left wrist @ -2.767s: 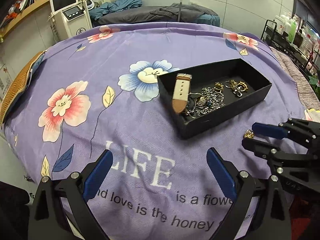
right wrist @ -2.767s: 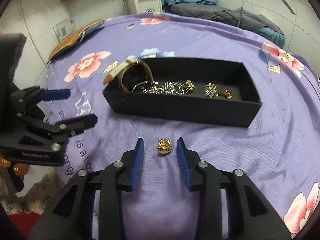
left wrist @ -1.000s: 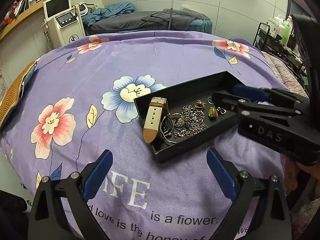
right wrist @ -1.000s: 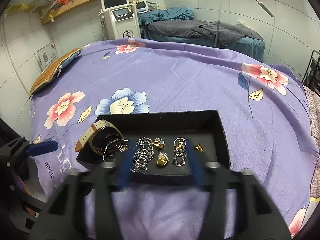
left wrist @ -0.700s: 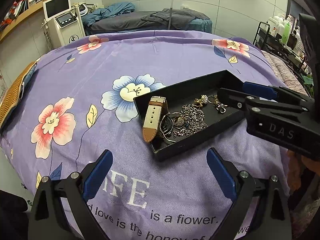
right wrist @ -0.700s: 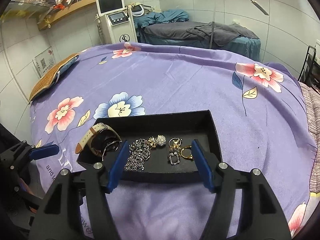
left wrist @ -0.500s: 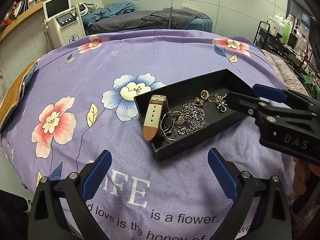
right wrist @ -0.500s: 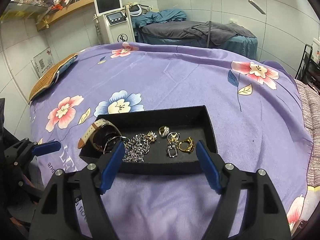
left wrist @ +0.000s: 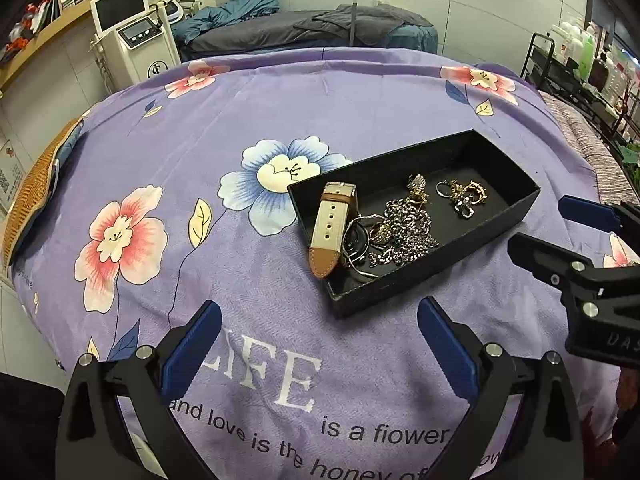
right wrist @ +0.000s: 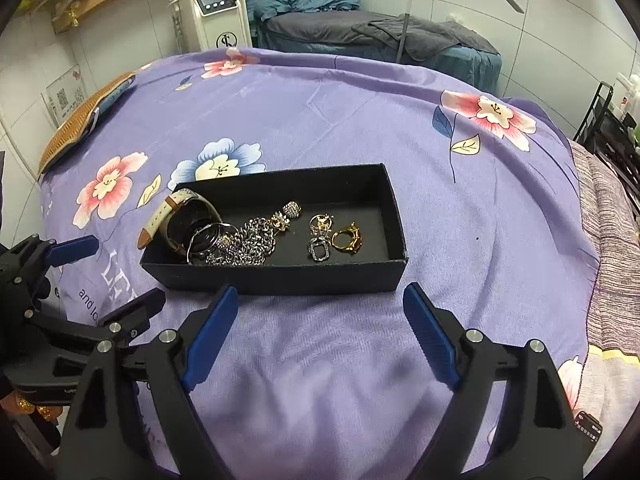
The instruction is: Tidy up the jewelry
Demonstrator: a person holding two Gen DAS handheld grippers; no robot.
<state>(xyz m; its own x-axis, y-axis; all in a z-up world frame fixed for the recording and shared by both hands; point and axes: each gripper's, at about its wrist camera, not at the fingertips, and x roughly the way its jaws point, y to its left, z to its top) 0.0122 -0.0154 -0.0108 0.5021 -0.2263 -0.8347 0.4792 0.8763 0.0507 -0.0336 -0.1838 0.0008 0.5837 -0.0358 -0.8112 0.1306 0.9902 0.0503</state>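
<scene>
Black jewelry box (right wrist: 280, 276) on the purple floral bedspread (right wrist: 360, 128); inside it, strap watch (right wrist: 176, 216), silver chain (right wrist: 248, 246), gold ring (right wrist: 347, 238); left gripper (left wrist: 316, 344) and right gripper (right wrist: 316, 328) before the box, jaws spread, empty.

A bed covered with a purple cotton sheet (left wrist: 248, 128) (right wrist: 360, 128) printed with pink and blue flowers and white and black lettering carries everything. Directly on the sheet, at about two o'clock from the middle of the left wrist view, lies a shallow rectangular black cardboard tray (left wrist: 516, 178) (right wrist: 280, 278), its long side running toward two o'clock. At the sheet's nine o'clock edge lies a flat orange woven mat with a blue border (left wrist: 38, 176) (right wrist: 80, 116), partly hanging off the side.
</scene>
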